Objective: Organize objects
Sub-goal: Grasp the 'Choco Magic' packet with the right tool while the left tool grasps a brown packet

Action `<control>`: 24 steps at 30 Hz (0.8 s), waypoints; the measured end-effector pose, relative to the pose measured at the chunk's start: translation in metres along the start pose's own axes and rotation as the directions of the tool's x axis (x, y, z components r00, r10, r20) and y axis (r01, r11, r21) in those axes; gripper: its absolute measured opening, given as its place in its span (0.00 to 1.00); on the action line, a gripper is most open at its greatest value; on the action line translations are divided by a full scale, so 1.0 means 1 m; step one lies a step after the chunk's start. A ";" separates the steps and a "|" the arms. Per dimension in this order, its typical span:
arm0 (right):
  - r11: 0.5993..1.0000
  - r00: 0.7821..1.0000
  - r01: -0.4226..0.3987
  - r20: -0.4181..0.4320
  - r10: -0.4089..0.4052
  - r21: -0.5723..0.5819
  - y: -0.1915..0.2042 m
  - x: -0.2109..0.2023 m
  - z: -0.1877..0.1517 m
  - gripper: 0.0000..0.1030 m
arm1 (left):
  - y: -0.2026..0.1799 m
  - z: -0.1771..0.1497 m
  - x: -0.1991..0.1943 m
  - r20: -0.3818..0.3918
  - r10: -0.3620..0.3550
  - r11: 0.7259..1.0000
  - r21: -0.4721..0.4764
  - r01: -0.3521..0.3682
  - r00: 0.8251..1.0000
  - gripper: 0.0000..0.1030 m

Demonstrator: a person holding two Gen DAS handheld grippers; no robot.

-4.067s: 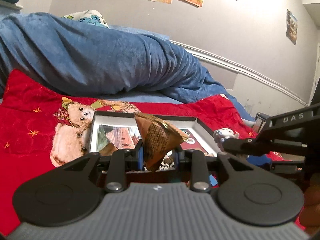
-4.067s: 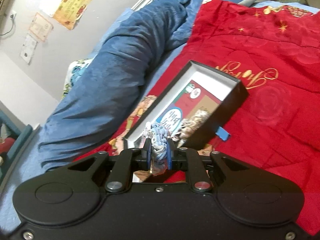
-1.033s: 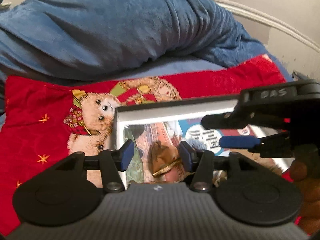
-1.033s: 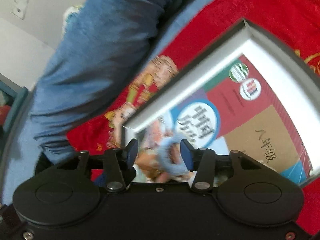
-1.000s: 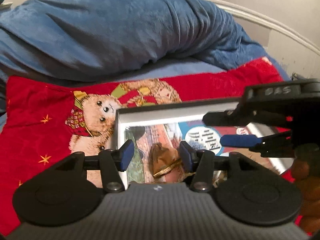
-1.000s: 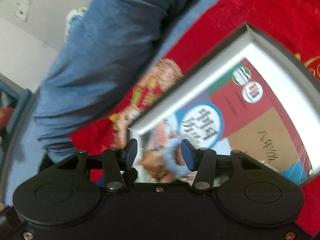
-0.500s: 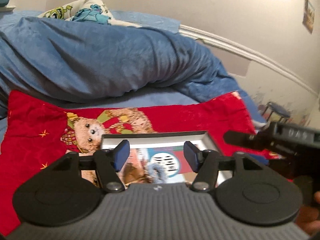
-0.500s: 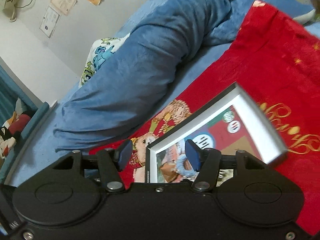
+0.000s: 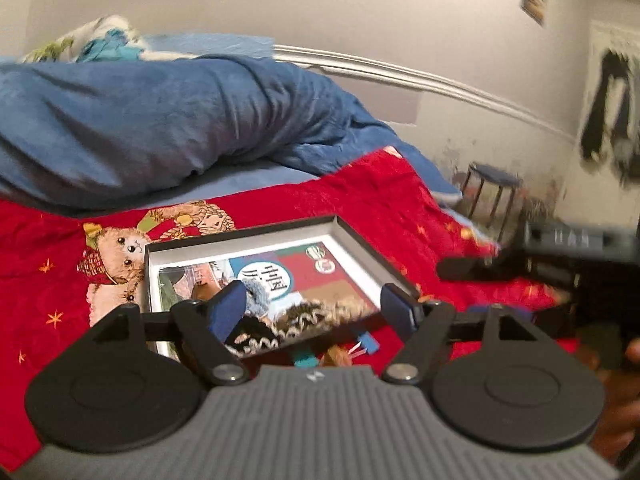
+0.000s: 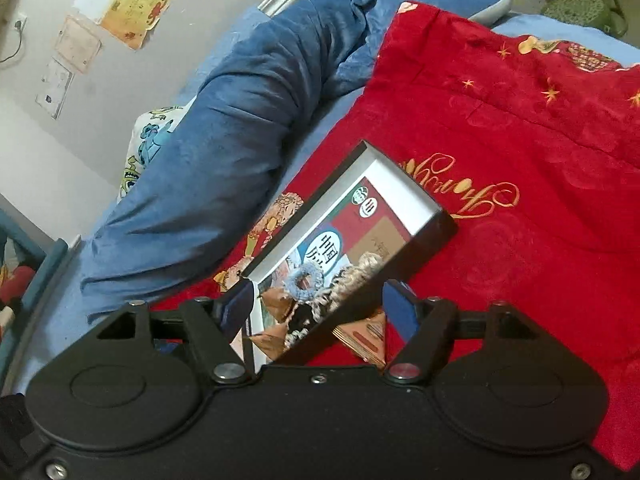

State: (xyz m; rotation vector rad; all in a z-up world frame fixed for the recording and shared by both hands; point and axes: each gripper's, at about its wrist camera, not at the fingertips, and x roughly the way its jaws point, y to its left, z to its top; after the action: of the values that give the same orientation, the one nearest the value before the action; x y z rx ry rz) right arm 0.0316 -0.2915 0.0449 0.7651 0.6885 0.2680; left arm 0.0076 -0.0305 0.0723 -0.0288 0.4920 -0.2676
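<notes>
Presently both the left gripper (image 9: 312, 306) and right gripper (image 10: 316, 304) hover empty, fingers apart. Blue crocheted ring (image 10: 306, 278) lies inside the shallow black-rimmed box (image 10: 434, 232) on the bed; next, likely fetching the brown triangular packet (image 10: 360, 334) just outside.

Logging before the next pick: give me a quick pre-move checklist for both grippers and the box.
1. Left gripper empty and open: ok.
2. Right gripper empty and open: ok.
3. Blue knitted ring lying inside the box: ok.
4. Brown wrapped packet inside the box: ok, partly hidden by the left gripper's finger.
5. Items left outside: not ok, a brown packet lies on the red blanket by the box's near wall.
6. Clearance between the two grippers: cannot tell.
</notes>
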 end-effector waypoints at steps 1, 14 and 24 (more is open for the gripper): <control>1.000 1.000 0.005 0.000 -0.005 -0.010 0.000 0.000 -0.002 0.70 | -0.004 -0.008 0.001 -0.002 0.003 1.000 0.024 -0.002 1.000 0.81; 0.996 0.989 0.072 -0.129 -0.078 -0.051 -0.021 0.079 -0.033 0.71 | -0.018 -0.071 0.040 -0.120 -0.011 0.999 0.047 0.017 0.993 0.82; 0.984 0.988 0.080 -0.115 -0.099 -0.162 -0.011 0.113 -0.044 0.71 | 0.001 -0.089 0.069 -0.189 0.005 0.998 -0.060 -0.016 0.982 0.81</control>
State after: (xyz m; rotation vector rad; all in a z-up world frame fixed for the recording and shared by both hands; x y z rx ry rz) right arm 0.0871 -0.2232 -0.0390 0.5686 0.8059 0.2857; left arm 0.0246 -0.0441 -0.0387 -0.0607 0.6892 -0.2461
